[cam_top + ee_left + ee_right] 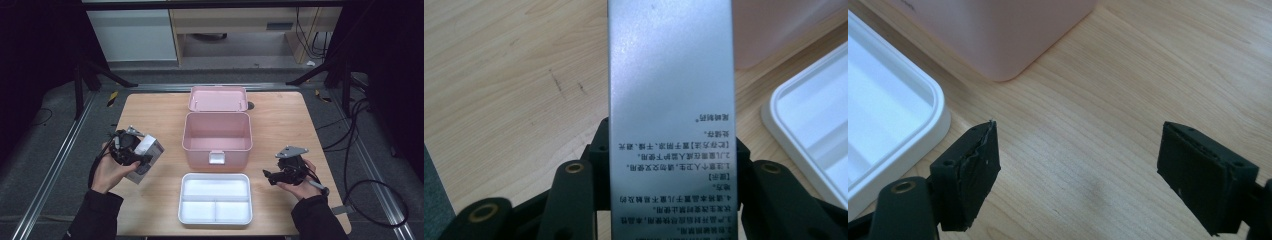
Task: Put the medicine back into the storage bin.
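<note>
Left hand-held gripper [134,150] grips the silver carton [671,100], long axis running straight out from its jaws; the open pink box [217,131] sits just to its right. Right hand-held gripper [1078,180] hangs released, farther off.

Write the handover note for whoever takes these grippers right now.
Left gripper: shut on a silver carton, held above the table left of the pink box.
Right gripper: open, empty, over bare wood right of the white tray.
Pink box: lid open, inside looks empty. Tray sits in front of it, compartments empty.
Done: carton picked up.
Left, probably: place the carton in the box or tray.
</note>
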### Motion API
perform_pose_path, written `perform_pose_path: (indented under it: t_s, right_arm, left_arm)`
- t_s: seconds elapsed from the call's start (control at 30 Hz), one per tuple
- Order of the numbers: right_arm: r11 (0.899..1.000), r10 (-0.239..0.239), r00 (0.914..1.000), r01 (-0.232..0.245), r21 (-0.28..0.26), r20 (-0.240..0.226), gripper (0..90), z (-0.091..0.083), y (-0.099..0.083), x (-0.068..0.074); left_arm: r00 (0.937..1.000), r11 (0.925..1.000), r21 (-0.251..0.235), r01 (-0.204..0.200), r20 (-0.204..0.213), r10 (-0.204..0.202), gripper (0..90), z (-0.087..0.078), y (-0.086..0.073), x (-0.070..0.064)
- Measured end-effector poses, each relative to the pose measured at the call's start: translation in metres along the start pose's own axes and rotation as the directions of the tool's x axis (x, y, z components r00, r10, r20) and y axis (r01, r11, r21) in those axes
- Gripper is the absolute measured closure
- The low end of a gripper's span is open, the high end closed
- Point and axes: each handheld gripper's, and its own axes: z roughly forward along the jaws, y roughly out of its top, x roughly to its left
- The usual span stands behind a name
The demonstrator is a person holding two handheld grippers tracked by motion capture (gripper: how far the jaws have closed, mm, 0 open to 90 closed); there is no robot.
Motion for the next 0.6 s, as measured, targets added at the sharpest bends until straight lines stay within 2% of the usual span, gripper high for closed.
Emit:
perform_pose_path:
  t_s: [0.03,0.2,0.37,0.4,0.43,0.47,0.5,0.6]
  right_arm:
    - [1.000,0.003,1.0000,-0.003,0.000,-0.002,17.4,0.000,0.000,0.000]
    - [1.000,-0.002,1.0000,0.002,0.001,-0.003,17.3,0.001,0.000,0.000]
    - [1.000,0.002,1.0000,-0.002,0.005,-0.002,17.3,0.002,-0.001,-0.001]
    - [1.000,0.001,1.0000,-0.001,0.004,-0.002,17.2,0.002,-0.001,-0.001]
    - [1.000,0.000,1.0000,0.000,0.005,-0.003,17.1,0.002,-0.001,-0.001]
    - [1.000,0.000,1.0000,0.000,0.005,-0.003,17.1,0.002,-0.001,-0.001]
    - [1.000,0.000,1.0000,0.000,0.005,-0.001,17.0,0.002,-0.002,-0.001]
    - [1.000,0.000,1.0000,0.000,0.003,0.002,17.0,0.002,-0.002,-0.001]
  left_arm:
    - [0.9999,0.9999,-0.010,-0.012,-0.011,0.012,56.0,-0.005,0.004,0.000]
    - [0.9999,0.9989,-0.044,-0.016,-0.007,0.016,56.0,-0.014,0.013,0.001]
    - [0.9990,0.9959,-0.080,-0.042,-0.018,0.041,56.0,-0.030,0.033,-0.001]
    - [0.9990,0.9959,-0.080,-0.042,-0.018,0.041,56.0,-0.030,0.033,-0.001]
    - [0.9990,0.9937,-0.103,-0.043,-0.013,0.042,56.0,-0.036,0.041,-0.001]
    - [0.9990,0.9937,-0.103,-0.043,-0.013,0.042,56.1,-0.036,0.041,-0.001]
    - [0.9985,0.9901,-0.129,-0.054,-0.015,0.053,56.1,-0.041,0.049,-0.002]
    - [0.9979,0.9861,-0.153,-0.065,-0.004,0.065,56.1,-0.046,0.060,-0.006]
